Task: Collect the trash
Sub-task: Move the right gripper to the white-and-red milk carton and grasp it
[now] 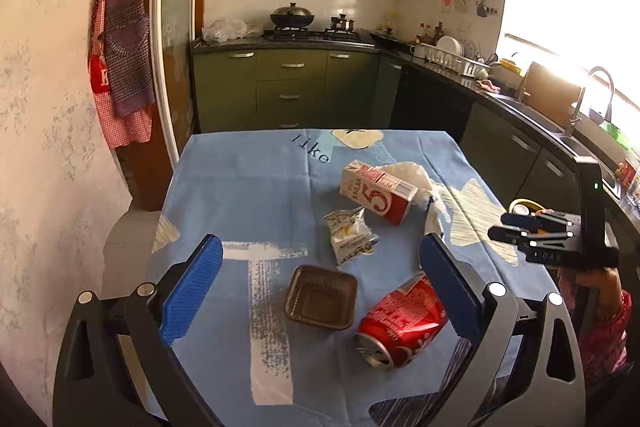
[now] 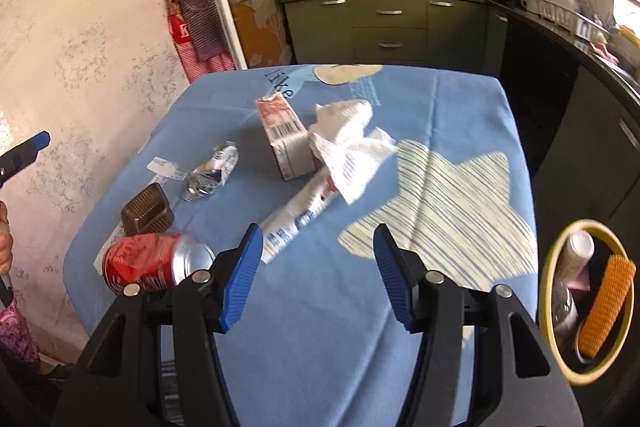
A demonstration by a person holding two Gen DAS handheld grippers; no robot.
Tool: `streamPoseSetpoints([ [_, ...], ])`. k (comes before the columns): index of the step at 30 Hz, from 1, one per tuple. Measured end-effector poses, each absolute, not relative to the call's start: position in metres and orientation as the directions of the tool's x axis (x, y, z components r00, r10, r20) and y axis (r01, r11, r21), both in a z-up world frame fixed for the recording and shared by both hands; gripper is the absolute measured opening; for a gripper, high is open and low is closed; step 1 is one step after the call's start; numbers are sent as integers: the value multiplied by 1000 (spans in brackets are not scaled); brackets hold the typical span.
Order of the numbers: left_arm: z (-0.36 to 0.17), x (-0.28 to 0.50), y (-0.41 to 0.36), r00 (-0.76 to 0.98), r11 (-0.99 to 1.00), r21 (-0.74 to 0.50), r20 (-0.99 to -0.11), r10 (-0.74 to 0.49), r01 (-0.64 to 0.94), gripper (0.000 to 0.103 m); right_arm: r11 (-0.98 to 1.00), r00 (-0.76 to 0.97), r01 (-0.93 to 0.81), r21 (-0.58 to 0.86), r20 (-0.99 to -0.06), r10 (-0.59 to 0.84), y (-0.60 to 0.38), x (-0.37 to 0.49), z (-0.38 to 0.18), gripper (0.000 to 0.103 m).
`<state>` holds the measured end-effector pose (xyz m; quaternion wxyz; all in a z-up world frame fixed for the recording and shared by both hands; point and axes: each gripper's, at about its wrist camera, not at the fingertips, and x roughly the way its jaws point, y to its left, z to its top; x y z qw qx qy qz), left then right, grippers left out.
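Note:
Trash lies on a blue tablecloth (image 1: 240,187). A crushed red can (image 1: 400,323) lies near my open left gripper (image 1: 320,263), beside a brown plastic tray (image 1: 320,297), a crumpled wrapper (image 1: 350,235) and a red-white carton (image 1: 378,193). In the right wrist view I see the can (image 2: 156,261), tray (image 2: 147,209), wrapper (image 2: 212,173), carton (image 2: 286,139), white tissue (image 2: 348,143) and a white tube wrapper (image 2: 296,217). My right gripper (image 2: 318,247) is open and empty above the cloth (image 2: 400,307).
A yellow-rimmed bin (image 2: 584,299) holding bottles and an orange brush stands right of the table. Green kitchen cabinets (image 1: 288,83) and a counter with a sink (image 1: 540,115) lie beyond. A wall with hanging aprons (image 1: 120,59) is on the left.

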<state>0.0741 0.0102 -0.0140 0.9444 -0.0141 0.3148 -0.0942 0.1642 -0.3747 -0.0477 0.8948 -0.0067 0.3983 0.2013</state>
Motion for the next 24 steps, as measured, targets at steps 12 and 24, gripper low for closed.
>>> streamPoseSetpoints([
  [12, -47, 83, 26, 745, 978, -136, -633, -210, 161, 97, 826, 528, -563, -7, -773, 353, -283, 277, -63, 54],
  [24, -60, 95, 21, 717, 972, -142, -656, -236, 190, 97, 820, 458, -572, -23, -838, 296, -250, 322, -91, 36],
])
